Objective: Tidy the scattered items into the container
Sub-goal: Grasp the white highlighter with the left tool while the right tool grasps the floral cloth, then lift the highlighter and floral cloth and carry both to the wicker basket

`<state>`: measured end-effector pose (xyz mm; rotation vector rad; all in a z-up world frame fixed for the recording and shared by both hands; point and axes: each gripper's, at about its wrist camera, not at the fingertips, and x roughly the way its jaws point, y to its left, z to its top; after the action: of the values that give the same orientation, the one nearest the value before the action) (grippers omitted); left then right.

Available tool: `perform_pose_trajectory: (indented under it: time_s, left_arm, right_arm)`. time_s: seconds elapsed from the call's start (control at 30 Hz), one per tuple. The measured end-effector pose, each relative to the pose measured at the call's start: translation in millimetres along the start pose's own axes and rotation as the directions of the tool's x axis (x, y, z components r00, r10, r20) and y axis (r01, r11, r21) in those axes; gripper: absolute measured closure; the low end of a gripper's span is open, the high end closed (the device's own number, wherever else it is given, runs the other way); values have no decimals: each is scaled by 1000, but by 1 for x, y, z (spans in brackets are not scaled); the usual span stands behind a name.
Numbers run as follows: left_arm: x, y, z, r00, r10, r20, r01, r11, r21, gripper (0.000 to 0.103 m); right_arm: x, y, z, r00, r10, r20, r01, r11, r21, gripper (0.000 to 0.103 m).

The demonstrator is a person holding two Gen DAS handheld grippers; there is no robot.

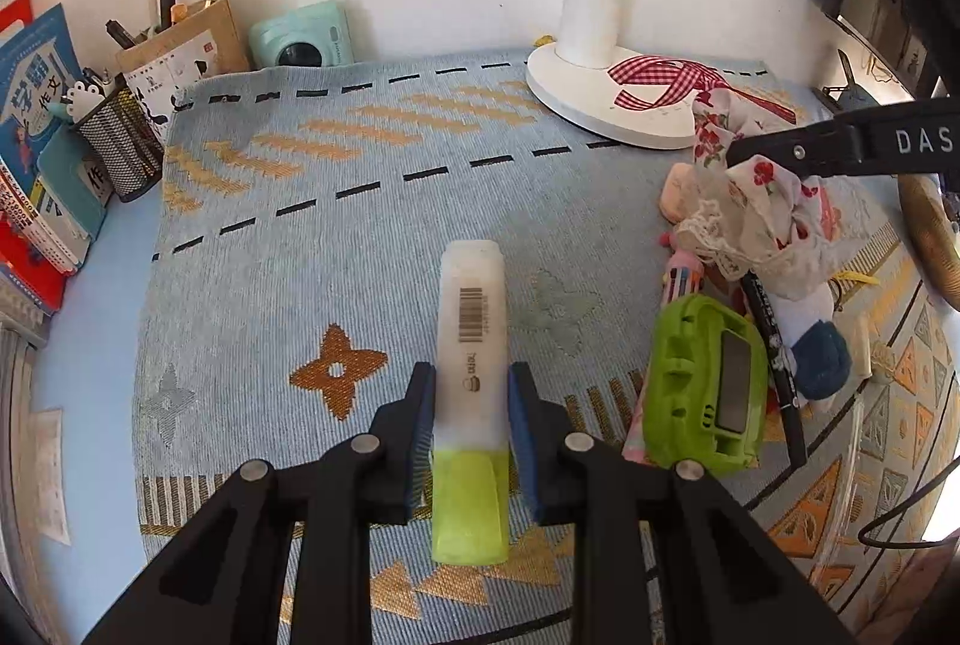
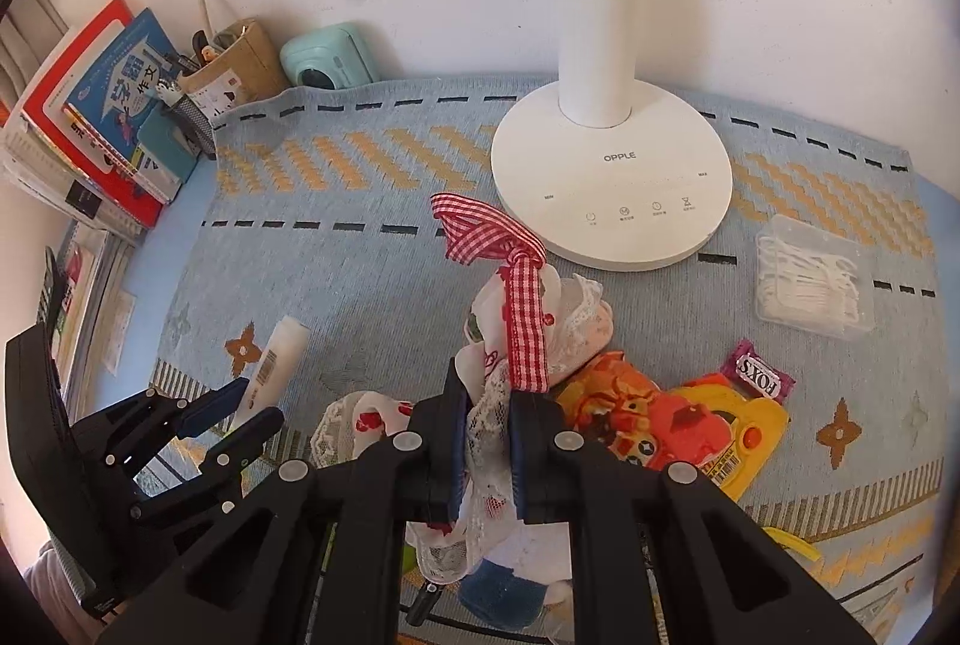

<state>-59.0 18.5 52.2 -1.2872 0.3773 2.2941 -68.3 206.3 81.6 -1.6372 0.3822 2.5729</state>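
Highlighter (image 1: pixel 471 339) lies left of the pouch (image 1: pixel 750 219); lamp (image 2: pixel 612 177) stands behind.

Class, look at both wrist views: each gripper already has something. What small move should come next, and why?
Probably carry the highlighter, clamped in the left gripper, rightward to the floral cloth bag. The right gripper pinches the bag's lace rim, apparently holding it up, and other items lie beside it.

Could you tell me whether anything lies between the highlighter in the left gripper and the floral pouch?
The green toy and pens lie beside the pouch; the highlighter in the left gripper would probably have to pass over them.
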Motion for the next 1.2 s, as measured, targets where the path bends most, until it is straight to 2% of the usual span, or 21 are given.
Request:
perform_pose_trajectory:
  time_s: [0.2, 0.37, 0.6, 0.87, 1.2]
  left_arm:
    - [-20, 24, 9, 997, 71, 40, -69, 997, -39, 82]
    - [-45, 41, 20, 986, 139, 90, -134, 989, -56, 82]
    - [-82, 41, 31, 972, 174, 156, -166, 984, -62, 82]
    - [-110, -2, 51, 969, 132, 210, -132, 991, -14, 82]
    - [-131, -92, 90, 962, 34, 272, -60, 994, 89, 82]
  right_arm:
    - [-26, 2, 2, 999, 20, 46, -20, 1000, 3, 91]
    - [-54, -8, 0, 995, 31, 98, -35, 999, 39, 91]
    - [-86, -31, -13, 988, 42, 145, -59, 992, 113, 90]
    - [-115, -63, -38, 986, 26, 166, -57, 982, 180, 90]
    - [-157, -124, -66, 979, -14, 203, -39, 966, 256, 90]
